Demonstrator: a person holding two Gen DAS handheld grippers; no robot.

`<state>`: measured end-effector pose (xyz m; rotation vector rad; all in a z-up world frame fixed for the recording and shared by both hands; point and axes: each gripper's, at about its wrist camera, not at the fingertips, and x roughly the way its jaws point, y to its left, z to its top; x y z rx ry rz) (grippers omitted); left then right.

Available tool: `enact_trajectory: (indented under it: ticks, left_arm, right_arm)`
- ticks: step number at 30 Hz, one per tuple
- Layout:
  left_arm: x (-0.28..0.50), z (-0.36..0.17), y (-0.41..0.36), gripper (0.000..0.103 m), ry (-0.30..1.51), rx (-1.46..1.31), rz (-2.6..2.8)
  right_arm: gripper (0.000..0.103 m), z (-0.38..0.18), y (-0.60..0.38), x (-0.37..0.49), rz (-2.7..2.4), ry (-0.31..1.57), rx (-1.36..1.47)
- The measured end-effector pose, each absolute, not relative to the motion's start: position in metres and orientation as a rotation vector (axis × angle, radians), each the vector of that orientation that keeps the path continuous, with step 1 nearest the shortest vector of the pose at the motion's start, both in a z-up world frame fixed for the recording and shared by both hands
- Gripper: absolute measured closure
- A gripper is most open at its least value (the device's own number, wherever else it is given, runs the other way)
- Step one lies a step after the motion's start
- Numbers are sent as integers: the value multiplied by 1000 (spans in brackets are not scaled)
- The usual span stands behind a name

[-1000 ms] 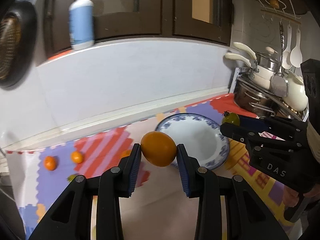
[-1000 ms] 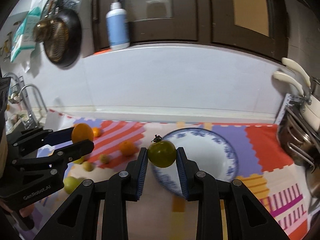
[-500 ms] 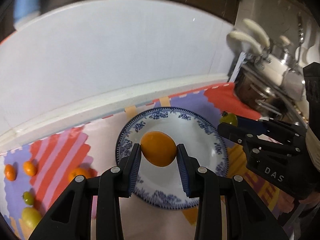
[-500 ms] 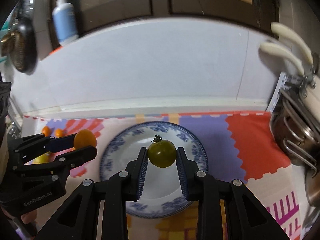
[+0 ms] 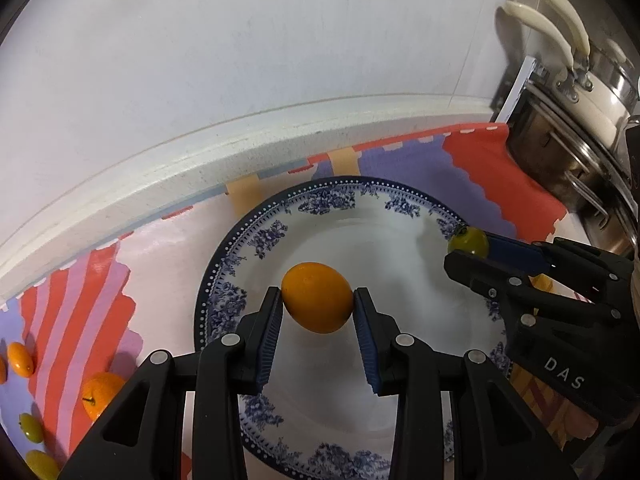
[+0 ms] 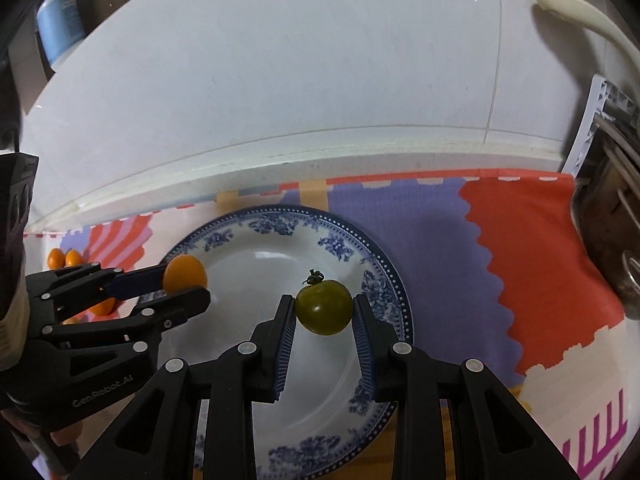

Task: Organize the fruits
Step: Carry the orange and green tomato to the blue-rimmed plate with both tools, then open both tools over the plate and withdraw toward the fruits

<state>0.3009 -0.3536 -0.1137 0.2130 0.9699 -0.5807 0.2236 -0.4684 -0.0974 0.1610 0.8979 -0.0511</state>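
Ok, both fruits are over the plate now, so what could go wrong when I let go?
Both are round: released, the orange fruit or green tomato may roll off the shallow plate. The right hand-held gripper sits at the rim, so its drop could land outside. The two hand-held grippers are close and might bump.

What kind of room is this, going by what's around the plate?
Most likely a home kitchen counter. Stacked steel pots with cream handles stand at the right, a white backsplash wall runs behind, and a blue-patterned plate sits on a colourful mat with small fruits.
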Motion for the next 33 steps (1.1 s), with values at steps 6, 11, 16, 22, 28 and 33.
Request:
enact_trajectory:
  ticks: [6,11,16,22,28,33]
  left_arm:
    - [301,-112,-354,64,958,226,-575]
    - [290,-94,-347,57,909,236,-560]
    - [271,-67,-334,54,844,236,-552]
    - [238,-31,-308,48,752,215,-525]
    - [206,-6,-274,40,696,178,-481]
    - [179,12,-241,31,645,160,-438]
  right_arm:
    - [73,-107,-469,228,-55,915,166]
    - [67,-99,-467,222,-62,907,165]
    - [67,-78,-458,202,-88,850,132]
    - [67,-44,-440,172,-92,769,107]
    - [67,-15,-410,145,-46,713,98]
    - [66,1,-381,124,-10,673,67]
